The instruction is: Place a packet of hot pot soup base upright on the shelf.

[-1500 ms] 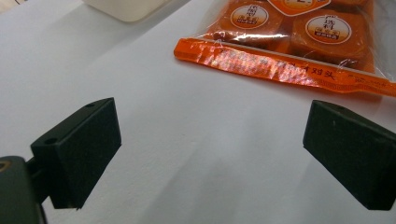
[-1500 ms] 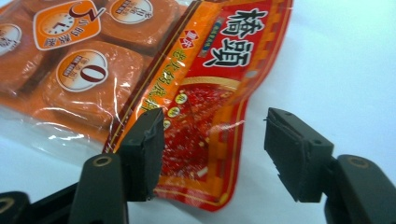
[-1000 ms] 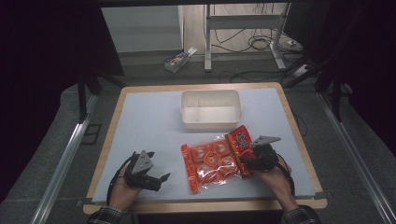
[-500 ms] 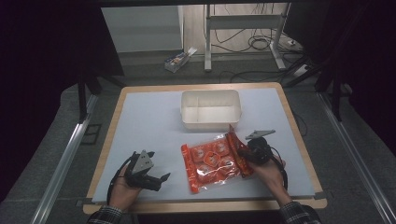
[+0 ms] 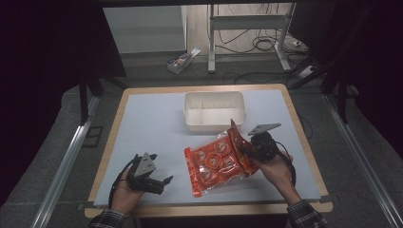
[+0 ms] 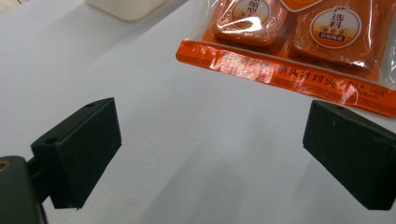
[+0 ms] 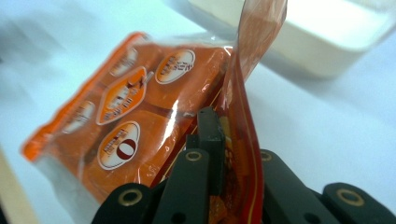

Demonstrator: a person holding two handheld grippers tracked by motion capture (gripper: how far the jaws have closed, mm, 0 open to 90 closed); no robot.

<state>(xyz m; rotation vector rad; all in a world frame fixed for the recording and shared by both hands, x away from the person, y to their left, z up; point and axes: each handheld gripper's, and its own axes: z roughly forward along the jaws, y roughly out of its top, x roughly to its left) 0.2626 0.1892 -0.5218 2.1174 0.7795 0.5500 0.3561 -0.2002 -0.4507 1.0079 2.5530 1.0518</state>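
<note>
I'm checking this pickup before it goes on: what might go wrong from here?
The right gripper pinches only the thin sealed edge of the orange snack bag, so the film may slip out or tear as the bag's weight comes on. The white bin stands close behind; a swinging bag might knock it. The left gripper stands open, giving no support.

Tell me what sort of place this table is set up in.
Probably a lab or workshop recording station, not a home. The white-topped table sits inside a dark curtained frame, loose cables lie on the bare floor behind it, and metal rails flank it.
</note>
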